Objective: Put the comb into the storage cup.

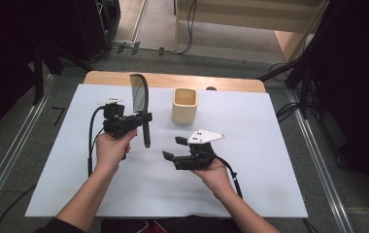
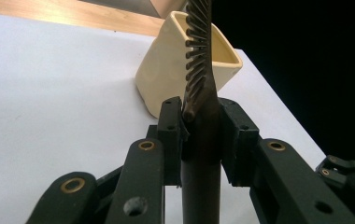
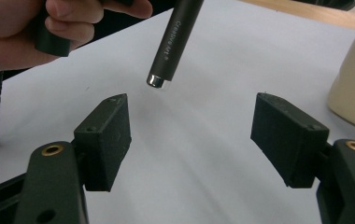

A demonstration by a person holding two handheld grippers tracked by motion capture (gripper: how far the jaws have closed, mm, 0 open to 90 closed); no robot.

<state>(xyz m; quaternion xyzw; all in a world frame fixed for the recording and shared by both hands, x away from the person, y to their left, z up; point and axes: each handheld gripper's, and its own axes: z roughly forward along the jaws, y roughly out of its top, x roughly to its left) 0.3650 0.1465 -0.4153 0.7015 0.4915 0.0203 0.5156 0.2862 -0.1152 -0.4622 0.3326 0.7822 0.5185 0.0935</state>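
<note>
Standing upright above the white sheet [image 1: 75,145], the comb [image 1: 141,94] was clamped at its dark handle by the left gripper [image 1: 146,117], teeth end up and handle end hanging free over the sheet. In the left gripper view the two jaws pressed on the handle from both sides. The cream cup [image 1: 185,106] stood just beside the comb, to its right and apart from it. The right gripper [image 1: 174,148] was released, its jaws wide apart, low near the handle end and touching nothing

A wooden table [image 1: 124,77] carries a white sheet [image 1: 270,160], on which a cream cup [image 1: 184,107] stands.
</note>
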